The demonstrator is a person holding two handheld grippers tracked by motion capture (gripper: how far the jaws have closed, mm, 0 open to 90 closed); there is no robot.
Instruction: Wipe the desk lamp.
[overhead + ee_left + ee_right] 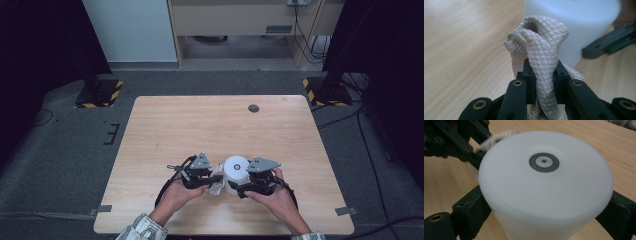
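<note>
While the left gripper (544,82) pinched a quilted beige cloth (541,47) just left of the white cylinder (235,172), the right gripper (248,184) clasped that cylinder, upright near the table's (210,120) front edge.

Beige quilted cloth (541,50), white cylinder (544,190), black tongs (543,75).

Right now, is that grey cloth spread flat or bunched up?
Bunched up. The cloth is crumpled into folds, pinched in the left tool beside the white cylinder.
</note>
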